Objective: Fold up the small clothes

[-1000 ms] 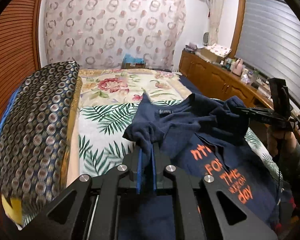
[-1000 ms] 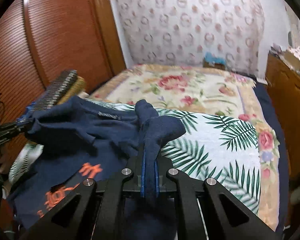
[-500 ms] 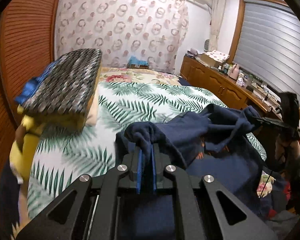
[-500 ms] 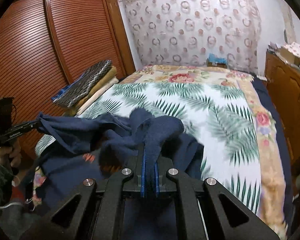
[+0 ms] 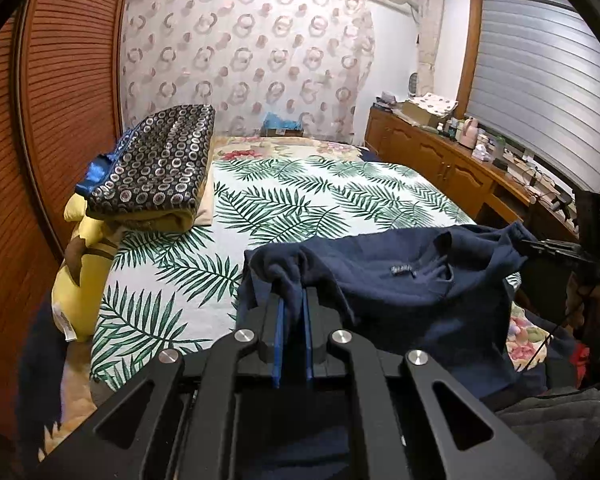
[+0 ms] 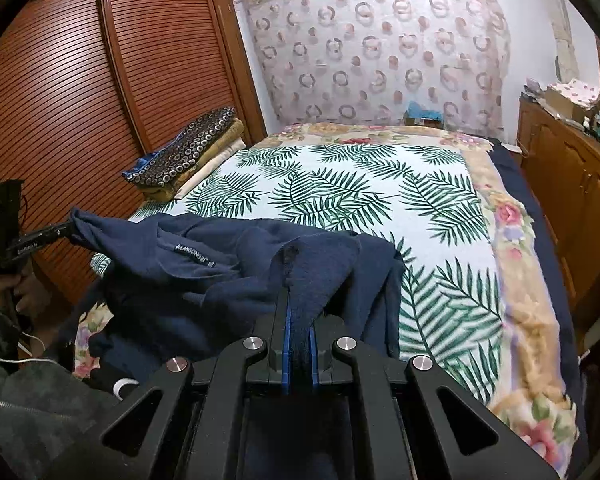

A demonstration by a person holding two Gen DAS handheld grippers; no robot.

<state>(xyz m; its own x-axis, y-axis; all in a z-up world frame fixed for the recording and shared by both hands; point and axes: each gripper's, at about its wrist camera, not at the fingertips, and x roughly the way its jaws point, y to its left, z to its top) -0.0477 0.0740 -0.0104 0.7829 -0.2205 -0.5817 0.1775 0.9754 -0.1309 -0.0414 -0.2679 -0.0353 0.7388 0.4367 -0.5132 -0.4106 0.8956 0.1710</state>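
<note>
A small navy blue sweatshirt [image 5: 420,288] hangs stretched between my two grippers over the near edge of the bed; it also shows in the right wrist view [image 6: 204,272], collar label up. My left gripper [image 5: 293,304] is shut on one shoulder of it. My right gripper [image 6: 299,312] is shut on the other shoulder. The right gripper shows at the far right of the left wrist view [image 5: 520,242]; the left gripper shows at the far left of the right wrist view [image 6: 70,229]. The shirt's lower part hangs out of sight below.
The bed has a white palm-leaf sheet [image 6: 340,192] over a floral blanket [image 6: 528,304]. Folded bedding [image 5: 156,164] is stacked at the left side, above a yellow pillow [image 5: 80,264]. A wooden wardrobe [image 6: 80,92] stands left, a cluttered wooden cabinet [image 5: 452,160] right.
Both grippers have pulled back toward the near edge of the bed and risen, drawing the sweatshirt off the sheet. The orange print no longer shows.
</note>
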